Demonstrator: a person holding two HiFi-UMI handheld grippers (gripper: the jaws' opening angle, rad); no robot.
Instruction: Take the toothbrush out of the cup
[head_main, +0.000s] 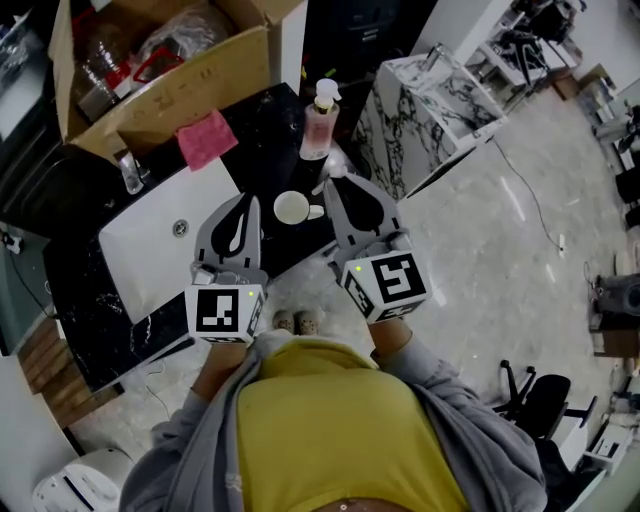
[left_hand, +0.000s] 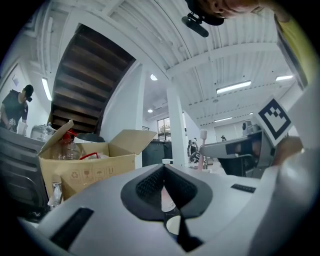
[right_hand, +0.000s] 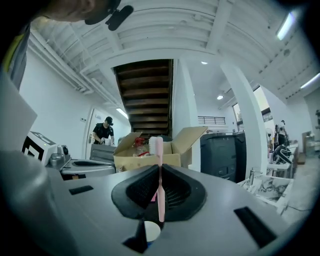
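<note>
Jaws of right gripper (right_hand: 160, 169) pinch toothbrush (right_hand: 159, 175), clearest in its view; left gripper (left_hand: 164, 172) closed.

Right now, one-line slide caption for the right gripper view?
Right gripper, jaws shut on an upright pink toothbrush, white cup visible below, cardboard box behind.

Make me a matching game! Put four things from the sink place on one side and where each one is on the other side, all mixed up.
Things:
1. toothbrush
2. cup
3. pump bottle
4. cloth

Places:
A. lying flat beside the cardboard box
B. standing upright, farther back than the cup
C. clamped in the right gripper
D. on the dark counter, right of the sink

Pairs: 1-C, 2-D, 3-B, 4-A.
</note>
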